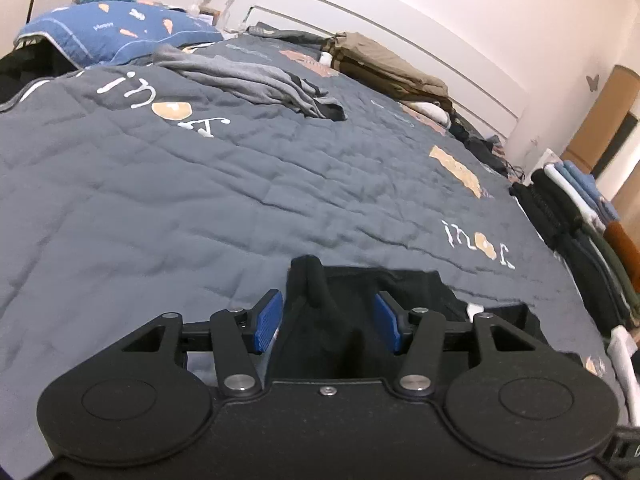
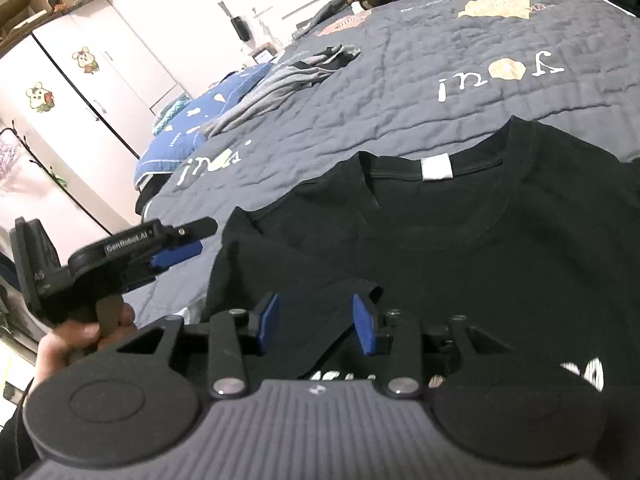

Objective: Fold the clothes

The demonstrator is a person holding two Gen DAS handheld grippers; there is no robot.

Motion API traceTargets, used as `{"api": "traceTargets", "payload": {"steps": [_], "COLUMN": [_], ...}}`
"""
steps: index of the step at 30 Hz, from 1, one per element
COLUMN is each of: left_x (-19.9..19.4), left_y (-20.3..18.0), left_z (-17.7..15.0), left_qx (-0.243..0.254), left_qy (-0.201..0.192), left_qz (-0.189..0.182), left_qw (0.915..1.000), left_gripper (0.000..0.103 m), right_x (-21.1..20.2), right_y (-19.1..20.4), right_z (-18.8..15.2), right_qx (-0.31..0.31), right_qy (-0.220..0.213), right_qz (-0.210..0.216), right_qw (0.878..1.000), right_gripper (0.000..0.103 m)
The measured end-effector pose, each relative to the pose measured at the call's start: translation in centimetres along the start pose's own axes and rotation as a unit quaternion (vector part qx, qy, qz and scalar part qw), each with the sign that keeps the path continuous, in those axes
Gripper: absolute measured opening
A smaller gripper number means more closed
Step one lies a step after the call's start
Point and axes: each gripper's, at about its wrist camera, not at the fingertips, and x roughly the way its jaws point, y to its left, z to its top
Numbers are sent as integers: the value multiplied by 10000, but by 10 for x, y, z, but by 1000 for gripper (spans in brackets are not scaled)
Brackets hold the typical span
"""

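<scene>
A black T-shirt (image 2: 460,240) lies on the grey quilted bed cover (image 2: 420,80), collar and white neck label (image 2: 436,168) facing up. My right gripper (image 2: 316,320) is open, its blue pads either side of a raised fold of the shirt's left edge. My left gripper (image 1: 326,320) is open too, blue pads either side of a bunched ridge of the black shirt (image 1: 320,292). The left gripper also shows in the right wrist view (image 2: 176,240), held by a hand just left of the shirt's sleeve.
A crumpled grey garment (image 1: 256,80) lies further up the bed. Folded khaki clothes (image 1: 384,68) sit by the headboard wall. A stack of folded clothes (image 1: 580,220) lines the right edge. A blue pillow (image 1: 120,28) lies at the far left. White wardrobe (image 2: 80,80) stands beyond the bed.
</scene>
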Motion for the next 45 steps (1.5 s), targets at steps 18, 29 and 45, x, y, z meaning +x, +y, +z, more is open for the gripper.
{"api": "traceTargets", "payload": {"steps": [18, 29, 45], "left_x": [-72, -89, -66], "left_y": [-27, -54, -83], "left_z": [-53, -98, -136], "left_qx": [758, 1437, 2228], "left_qy": [53, 276, 684], "left_qz": [268, 398, 678], "left_qw": [9968, 9884, 9701], "left_gripper": [51, 51, 39], "right_x": [-55, -83, -98], "right_y": [5, 10, -5], "right_z": [-33, -51, -57], "right_qx": [39, -82, 8], "right_qy": [-381, -549, -595], "right_qz": [-37, -39, -113], "right_qw": [9993, 9985, 9982], "right_gripper": [42, 43, 44]}}
